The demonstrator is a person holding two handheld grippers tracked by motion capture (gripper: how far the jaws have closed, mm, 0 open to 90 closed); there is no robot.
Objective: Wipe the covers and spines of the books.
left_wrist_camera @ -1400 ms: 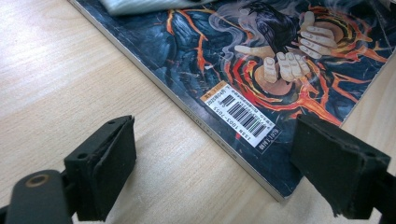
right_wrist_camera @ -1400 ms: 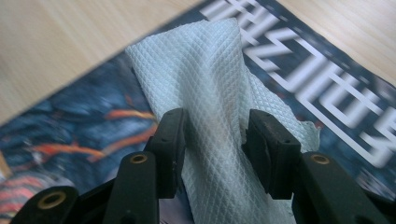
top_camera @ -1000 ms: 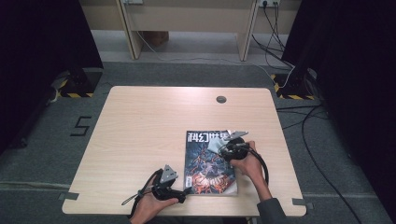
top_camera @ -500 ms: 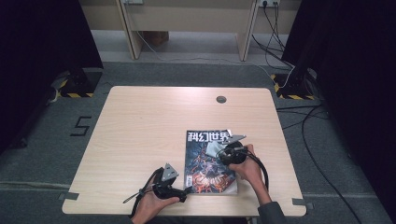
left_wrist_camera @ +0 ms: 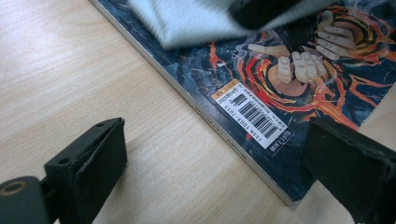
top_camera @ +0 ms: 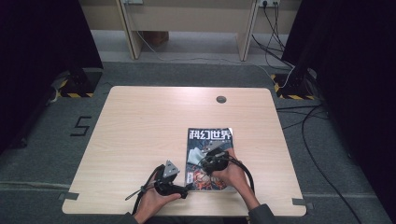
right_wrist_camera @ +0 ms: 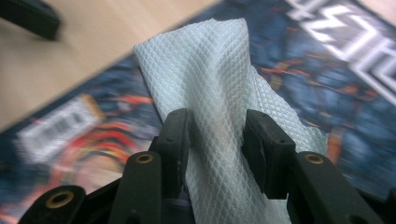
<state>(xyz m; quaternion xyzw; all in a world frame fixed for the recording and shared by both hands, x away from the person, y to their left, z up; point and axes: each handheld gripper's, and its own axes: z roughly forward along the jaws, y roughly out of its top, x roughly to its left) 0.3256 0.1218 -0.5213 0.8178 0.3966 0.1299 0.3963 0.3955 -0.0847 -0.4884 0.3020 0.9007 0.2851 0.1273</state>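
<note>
Fingers (right_wrist_camera: pixel 180 140) of the right gripper (right_wrist_camera: pixel 215 135) are clamped on a bunched white quilted wipe (right_wrist_camera: pixel 210 65), holding it over the cover of a magazine (top_camera: pixel 209 158), roughly mid-cover, just above the barcode label (left_wrist_camera: pixel 252 114). Left gripper (left_wrist_camera: pixel 215 163) sits w/ its fingers (left_wrist_camera: pixel 88 163) spread wide and holding nothing, straddling the magazine's near spine corner: one finger over bare worktop (top_camera: pixel 140 126) beside the spine, the other over the cover's corner. In the high view the left gripper (top_camera: pixel 169 179) is right beside the magazine's bottom-left corner and the right gripper (top_camera: pixel 212 161) is over its lower half.

Risks, as I judge them:
- Magazine isn't pinned. If the wipe drags across the glossy cover, the whole thing prob. slides or rotates on the worktop, since the left fingers aren't pressing on it.
- Wipe is gripped in a loose bunch; w/ a hard stroke it could pull out of the right fingers or fold under.
- If the left fingers close here, they may catch the cover corner and curl or crease it.
- Magazine lies near the worktop's front edge, so a stroke toward the person could push it off.
</note>
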